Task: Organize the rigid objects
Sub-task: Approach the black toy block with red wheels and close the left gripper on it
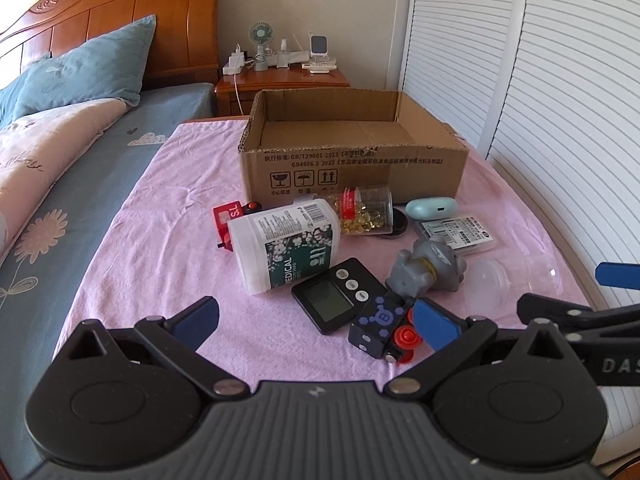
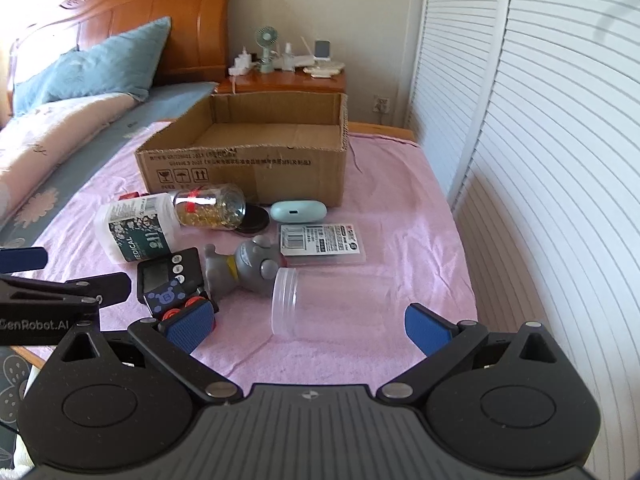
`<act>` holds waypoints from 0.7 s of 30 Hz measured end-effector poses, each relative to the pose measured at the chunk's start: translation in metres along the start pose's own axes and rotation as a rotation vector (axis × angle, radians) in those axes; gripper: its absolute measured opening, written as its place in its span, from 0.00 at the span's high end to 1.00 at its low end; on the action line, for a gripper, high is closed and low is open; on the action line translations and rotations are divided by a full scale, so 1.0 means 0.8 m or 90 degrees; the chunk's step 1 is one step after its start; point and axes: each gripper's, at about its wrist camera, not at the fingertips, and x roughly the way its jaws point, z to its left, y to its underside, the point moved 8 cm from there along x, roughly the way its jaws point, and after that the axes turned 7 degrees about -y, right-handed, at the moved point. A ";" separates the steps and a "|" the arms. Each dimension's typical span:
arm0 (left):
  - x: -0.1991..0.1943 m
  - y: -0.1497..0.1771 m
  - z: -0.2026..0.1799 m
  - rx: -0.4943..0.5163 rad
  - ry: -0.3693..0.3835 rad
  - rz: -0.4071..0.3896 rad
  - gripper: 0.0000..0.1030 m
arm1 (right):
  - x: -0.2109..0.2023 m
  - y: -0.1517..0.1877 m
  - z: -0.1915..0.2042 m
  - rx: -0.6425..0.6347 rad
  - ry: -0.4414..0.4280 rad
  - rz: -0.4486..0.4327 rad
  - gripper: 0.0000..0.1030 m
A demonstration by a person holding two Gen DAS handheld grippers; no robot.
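Pink cloth (image 2: pixel 400 208) covers the table, bed along its left edge, slatted doors close on the right; widest bare stretch is the right side and the near-left corner. Cardboard box (image 1: pixel 352 168) sits open-topped at the far end, inside bare, long side facing us. Items crowd in front of it. White bottle (image 1: pixel 286 248) lies on its side, long axis running near-left to far-right, cap end toward the box. Clear jar (image 2: pixel 320 300) lies flat too, mouth pointing left at the grey figurine (image 2: pixel 250 266), axis roughly across the table. Capsule jar (image 1: pixel 366 210) lies tipped over w/ its black lid end to the right, touching the bottle's top. Flat packet (image 2: pixel 322 242) lies just beyond the clear jar, teal case (image 2: pixel 298 210) beyond that, near the box wall. Black timer (image 1: pixel 334 294) faces up, beside a dark-blue toy block (image 1: pixel 378 326) w/ red wheels. Red toy (image 1: pixel 232 216) peeks out behind the bottle, mostly hidden, prob. another vehicle. Left gripper (image 1: pixel 316 320) spread wide, nothing between the pads, hovering over the near-left cloth. Right gripper (image 2: pixel 310 326) also wide apart, empty, framing the clear jar's base end.
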 end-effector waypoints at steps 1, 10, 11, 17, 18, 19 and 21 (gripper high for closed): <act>0.003 0.000 0.000 0.000 0.002 0.001 0.01 | 0.002 0.000 -0.002 -0.001 -0.003 -0.001 0.00; 0.036 -0.008 -0.015 0.029 0.033 0.026 0.01 | 0.015 0.008 -0.015 -0.015 -0.021 -0.001 0.00; 0.039 -0.009 -0.021 0.040 0.046 0.028 0.01 | 0.015 0.009 -0.016 -0.018 -0.024 -0.003 0.00; 0.063 0.004 -0.050 0.085 0.072 0.049 0.01 | 0.019 0.012 -0.027 -0.019 -0.031 -0.005 0.00; 0.066 0.007 -0.053 0.093 0.073 0.053 0.01 | 0.020 0.012 -0.029 -0.018 -0.031 -0.005 0.00; 0.069 0.008 -0.055 0.099 0.072 0.055 0.01 | 0.021 0.011 -0.031 -0.015 -0.030 -0.006 0.00; 0.075 0.010 -0.058 0.102 0.064 0.062 0.01 | 0.023 0.012 -0.034 -0.012 -0.030 -0.005 0.00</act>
